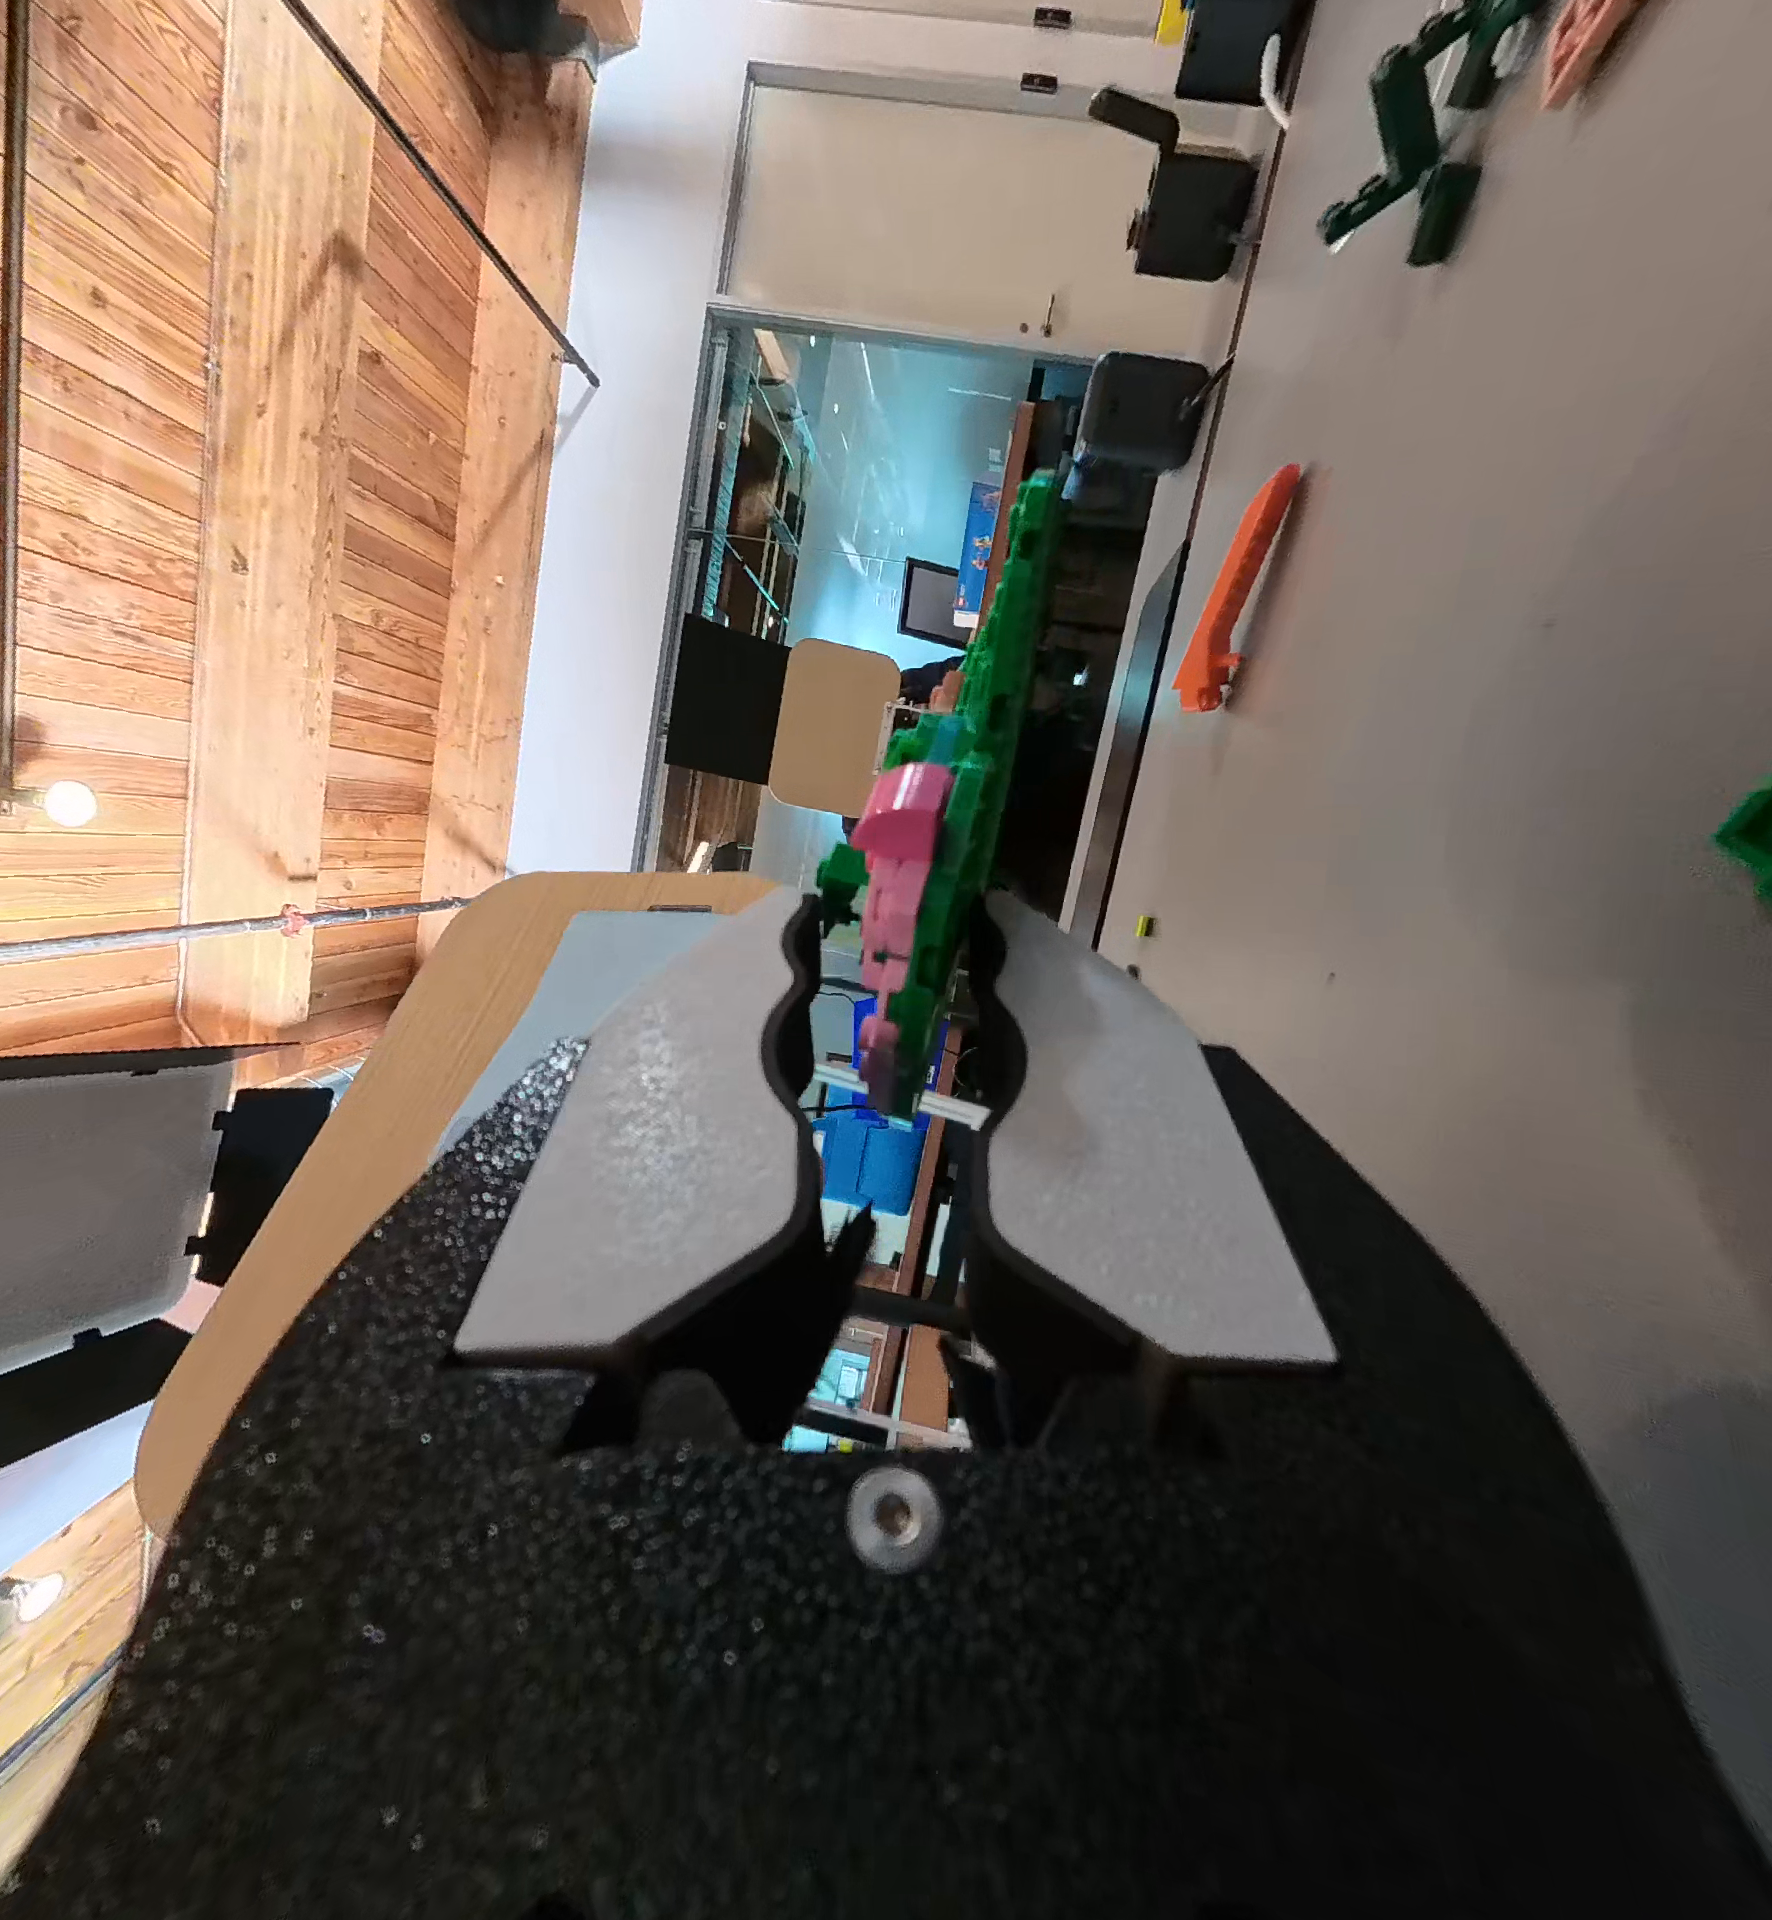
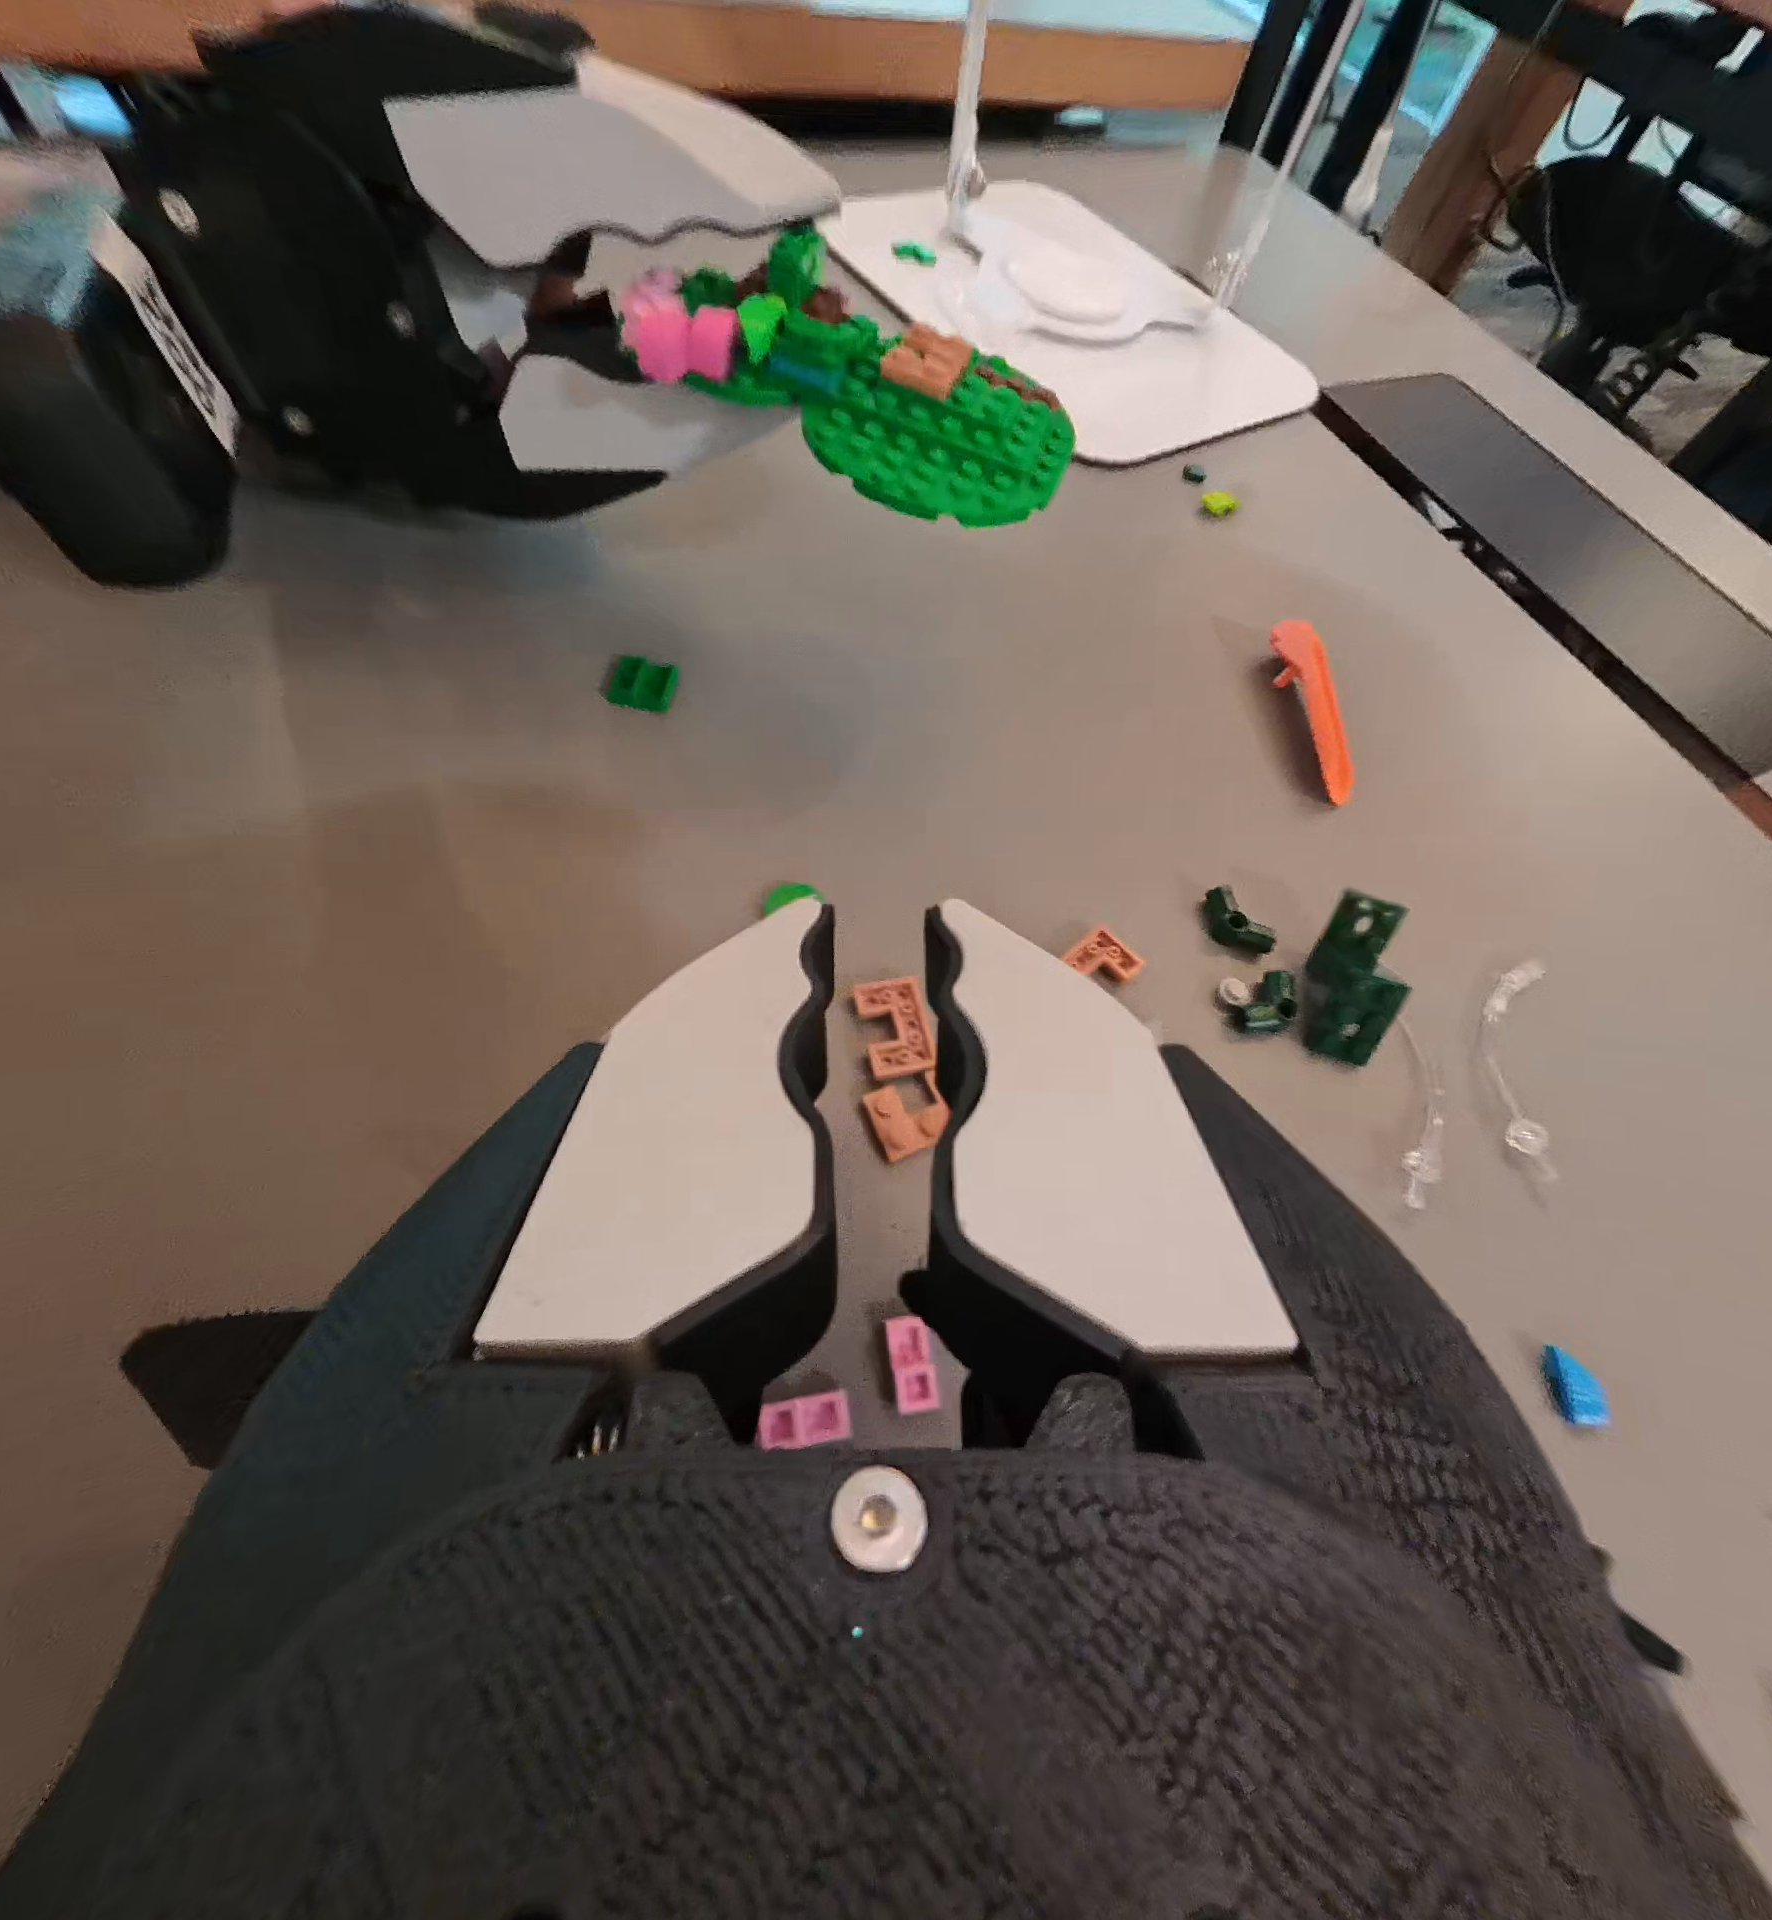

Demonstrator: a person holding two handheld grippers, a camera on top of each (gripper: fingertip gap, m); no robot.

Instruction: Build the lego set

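Left gripper (image 2: 643, 353) is clamped on the green lego build (image 2: 923, 436), holding it up off the grey table (image 2: 446, 727); its fingers hide the pink end. Right gripper (image 2: 877, 920) hovers slightly parted, gripping nothing, over tan corner plates (image 2: 897, 1023). Pink pieces (image 2: 804, 1418) are half hidden under it. The middle of the table is mostly bare.

Green lego build (image 2: 923, 436) with pink blocks, held aloft.

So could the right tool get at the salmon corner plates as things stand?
Probably yes. The right tool hangs open and empty right above the salmon corner plates, which lie loose on the grey table. The left tool, holding the green build, is well clear.
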